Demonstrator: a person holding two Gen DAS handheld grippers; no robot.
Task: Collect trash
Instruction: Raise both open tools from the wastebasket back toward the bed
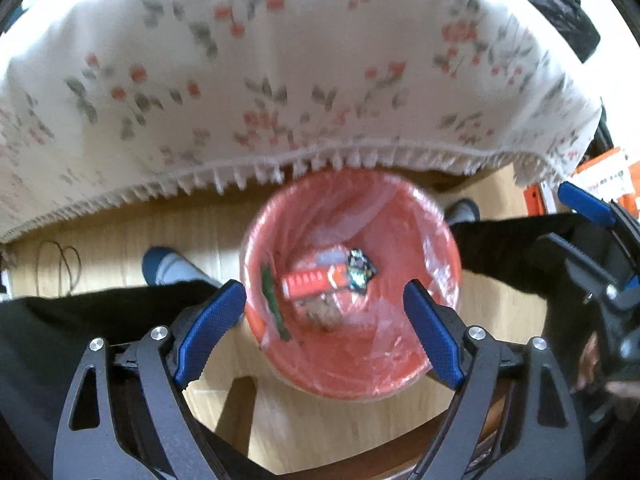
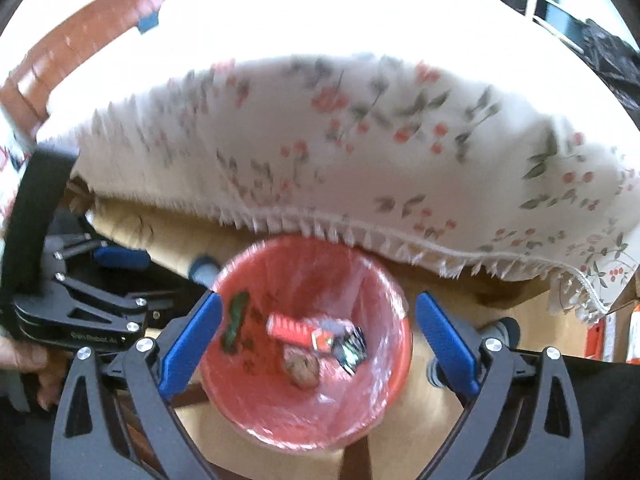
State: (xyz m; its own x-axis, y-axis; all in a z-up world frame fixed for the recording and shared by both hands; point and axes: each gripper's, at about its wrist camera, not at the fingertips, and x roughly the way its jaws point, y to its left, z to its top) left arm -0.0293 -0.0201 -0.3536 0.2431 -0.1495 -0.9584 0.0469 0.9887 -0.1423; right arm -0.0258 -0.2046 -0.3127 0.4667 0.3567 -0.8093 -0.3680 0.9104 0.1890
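Observation:
A red trash bin [image 1: 424, 344] lined with clear plastic stands on the wooden floor below the table edge. It also shows in the right wrist view [image 2: 260, 412]. Inside lie a red wrapper [image 1: 310, 282], a dark shiny wrapper [image 1: 360, 270], a green strip [image 1: 272, 300] and a brown crumpled lump [image 1: 324, 312]. My left gripper [image 1: 324, 304] is open and empty above the bin. My right gripper [image 2: 318, 320] is open and empty above the bin too. The right gripper also shows at the right edge of the left wrist view [image 1: 588, 204].
A table with a white floral fringed cloth [image 1: 280, 80] overhangs the bin's far side. The person's dark trouser legs [image 1: 80, 320] and socked feet [image 1: 172, 268] flank the bin. Orange boxes [image 1: 608, 176] sit at the right. A black bag [image 2: 612, 64] lies far right.

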